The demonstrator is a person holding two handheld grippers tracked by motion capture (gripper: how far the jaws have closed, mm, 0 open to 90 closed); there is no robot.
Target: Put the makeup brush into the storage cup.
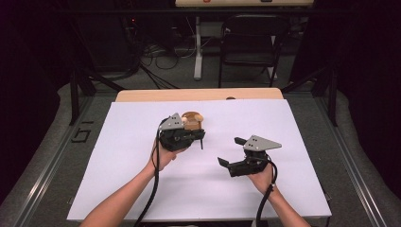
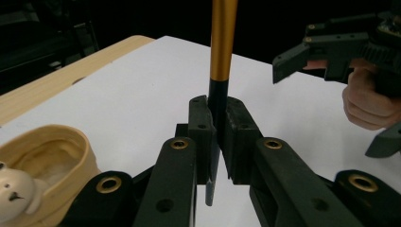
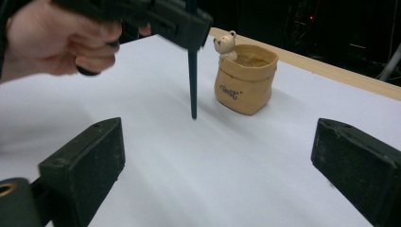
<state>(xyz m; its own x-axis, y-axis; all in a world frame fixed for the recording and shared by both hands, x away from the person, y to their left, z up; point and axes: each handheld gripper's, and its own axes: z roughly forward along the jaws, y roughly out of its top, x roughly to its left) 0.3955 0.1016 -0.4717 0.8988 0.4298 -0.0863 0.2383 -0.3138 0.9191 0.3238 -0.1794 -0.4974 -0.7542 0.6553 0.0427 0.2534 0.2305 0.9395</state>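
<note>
One small tan pouch-shaped pot [image 3: 245,78] stands upright on the white surface [image 1: 142,156], with a little bear figure [image 3: 226,45] perched at its rim; its inside looks tan and hollow, and whether anything lies in it I cannot tell; one pen [image 2: 222,56], gold on the upper barrel and dark below, is held upright just beside the pot, its dark tip [image 3: 193,90] hanging a little above the surface; the left tongs [image 2: 216,137] are closed tight on the pen's dark lower section, with the tip poking out beneath the jaws; the right tongs [image 1: 231,152] stand wide apart with nothing between them, near the left pair and apart from the pot; nothing lies between pen and pot; behind the white sheet a strip of bare wood [image 1: 198,94] shows, and beyond the surface one dark folding chair [image 1: 250,42] and a tangle of cables [image 1: 161,52] sit on the floor.
</note>
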